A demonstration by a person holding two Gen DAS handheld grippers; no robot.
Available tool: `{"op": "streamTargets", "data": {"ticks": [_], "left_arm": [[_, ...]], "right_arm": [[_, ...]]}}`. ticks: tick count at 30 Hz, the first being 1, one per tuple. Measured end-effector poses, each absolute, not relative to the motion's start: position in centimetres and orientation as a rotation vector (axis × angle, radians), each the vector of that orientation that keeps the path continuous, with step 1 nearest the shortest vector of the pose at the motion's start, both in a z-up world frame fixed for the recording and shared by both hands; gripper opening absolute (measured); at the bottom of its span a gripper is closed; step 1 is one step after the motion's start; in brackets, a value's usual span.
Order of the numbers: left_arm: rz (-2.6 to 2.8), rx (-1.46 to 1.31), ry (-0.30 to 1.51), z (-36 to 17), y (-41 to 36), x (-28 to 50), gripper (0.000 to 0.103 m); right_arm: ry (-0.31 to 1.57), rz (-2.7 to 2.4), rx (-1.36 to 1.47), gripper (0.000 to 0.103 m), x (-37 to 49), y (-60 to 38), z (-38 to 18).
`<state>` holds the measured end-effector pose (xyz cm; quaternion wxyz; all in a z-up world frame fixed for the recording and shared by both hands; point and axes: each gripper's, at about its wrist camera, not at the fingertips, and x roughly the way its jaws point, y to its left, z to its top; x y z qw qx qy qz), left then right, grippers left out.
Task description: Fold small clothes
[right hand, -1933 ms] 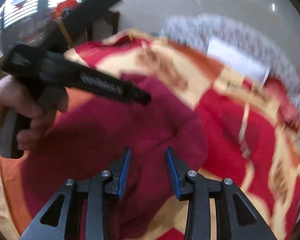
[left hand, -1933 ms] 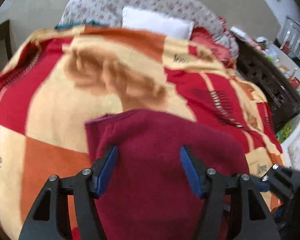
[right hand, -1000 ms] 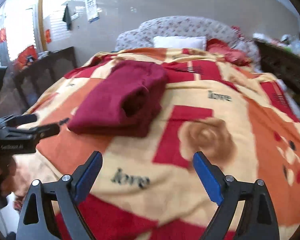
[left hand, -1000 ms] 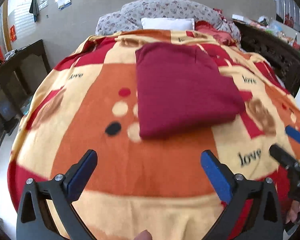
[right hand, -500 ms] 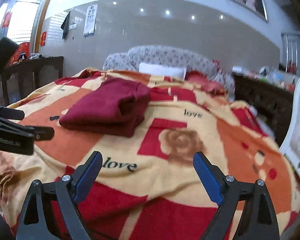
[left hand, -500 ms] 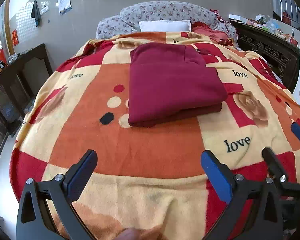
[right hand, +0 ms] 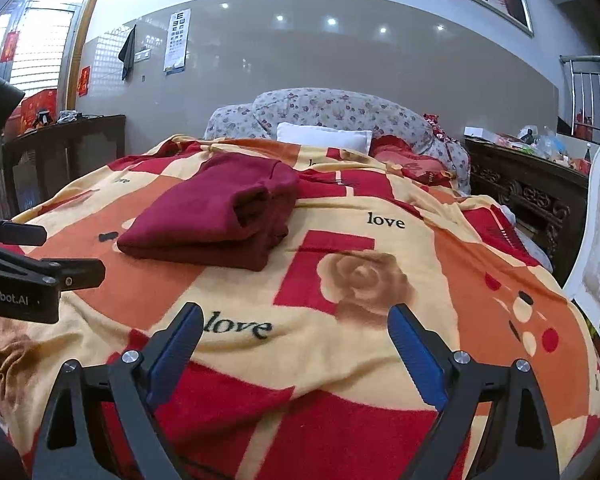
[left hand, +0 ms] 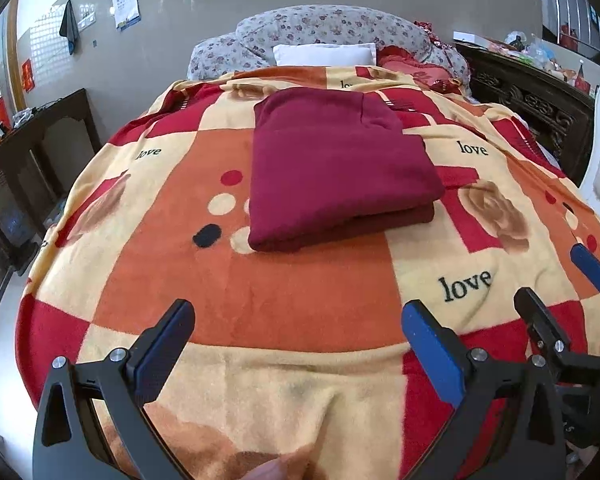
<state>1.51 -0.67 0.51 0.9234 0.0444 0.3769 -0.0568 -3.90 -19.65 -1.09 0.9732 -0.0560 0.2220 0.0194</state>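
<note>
A: Which step is this?

B: The fold looks done. The garment [left hand: 336, 168] lies as a neat stack on the blanket [left hand: 300, 292], mid-bed, well apart from both tools.

A: And the tongs?

B: Left tongs [left hand: 300, 344] are spread wide and empty; right tongs [right hand: 296, 344] likewise, low near the bed's foot.

A: Next move?

B: Probably nothing, unless another garment comes; none shows. Perhaps squaring the bulging right edge.

A: Anything unclear?

B: The layers underneath are hidden, so sleeve placement can't be told. A fingertip [left hand: 268, 470] is cut off at the bottom.
</note>
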Motion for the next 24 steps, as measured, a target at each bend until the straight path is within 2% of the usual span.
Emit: {"op": "streamTargets", "data": {"ticks": [8, 15, 24], "left_arm": [[-0.155, 0.031, 0.773, 1.0, -0.1, 1.4, 0.103], [-0.22, 0.009, 0.68, 1.4, 0.1, 1.0, 0.103], [-0.194, 0.016, 0.772, 0.6, 0.3, 1.7, 0.103]], "right_arm": [[0.451, 0.043, -0.108, 0.096, -3.9, -19.6, -1.1], [0.461, 0.043, -0.088, 0.096, -3.7, -19.8, -1.3], [0.468, 0.045, -0.087, 0.097, -3.5, -20.0, -1.3]]}}
